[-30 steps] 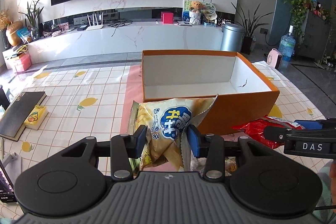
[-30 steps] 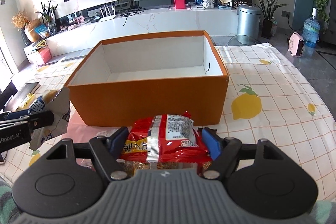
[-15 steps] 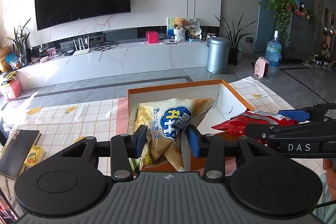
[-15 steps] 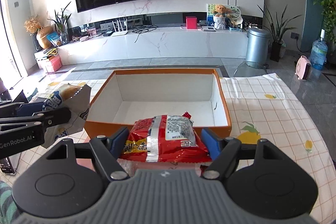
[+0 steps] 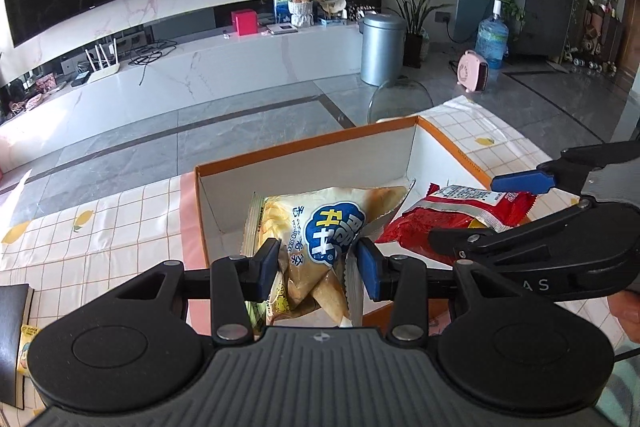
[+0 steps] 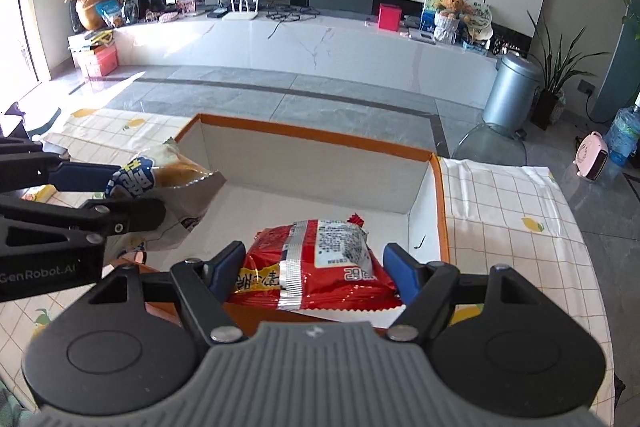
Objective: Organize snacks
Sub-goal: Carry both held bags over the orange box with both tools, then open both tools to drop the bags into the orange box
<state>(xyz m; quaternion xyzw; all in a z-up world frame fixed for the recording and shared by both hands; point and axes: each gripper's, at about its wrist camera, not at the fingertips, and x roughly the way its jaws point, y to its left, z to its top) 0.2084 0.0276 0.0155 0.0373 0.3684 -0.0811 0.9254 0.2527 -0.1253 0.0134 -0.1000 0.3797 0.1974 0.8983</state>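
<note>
left view: the left claw (image 5: 316, 265) is clenched on a yellow chip bag (image 5: 320, 227), hanging over the orange box (image 5: 304, 145) — best lowered inside before letting go. the box floor looks bare.

right view: the right claw (image 6: 316, 269) grips a red packet (image 6: 320, 259) by its sides, above the box's near wall — carry it further in, beside the chips, then release.
</note>
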